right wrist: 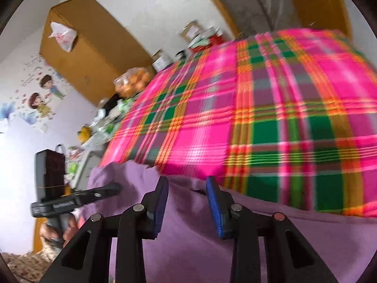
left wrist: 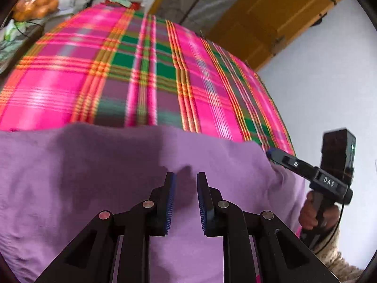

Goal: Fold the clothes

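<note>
- Purple garment (left wrist: 117, 176) was spread over the near part of a bed, on a plaid bedcover (left wrist: 146, 70) of pink, green and orange checks; its far edge lay in a soft, uneven line across the cover.
- Left tool (left wrist: 185, 202) was held just above the purple cloth, its two blue-padded fingers (left wrist: 170, 202) parted by a narrow gap, with nothing gripped between them; a dark shadow was cast on the fabric right below.
- Right tool (right wrist: 187, 206) was likewise seen over the garment near its far edge, its jaws set wider apart and empty; whether the pads touched the cloth could not be told.
- In the left wrist view the right tool was seen from the side at the garment's right edge, gripped by a hand (left wrist: 313, 214) on its handle.
- In the right wrist view a hand (right wrist: 59, 231) was seen holding the left tool at the garment's bunched left corner.
- Beyond the bed, a bag of oranges (right wrist: 132, 82), boxes and clutter were ranged along the wall, with a brown cabinet (right wrist: 89, 54) and cartoon wall stickers (right wrist: 40, 96) behind.
</note>
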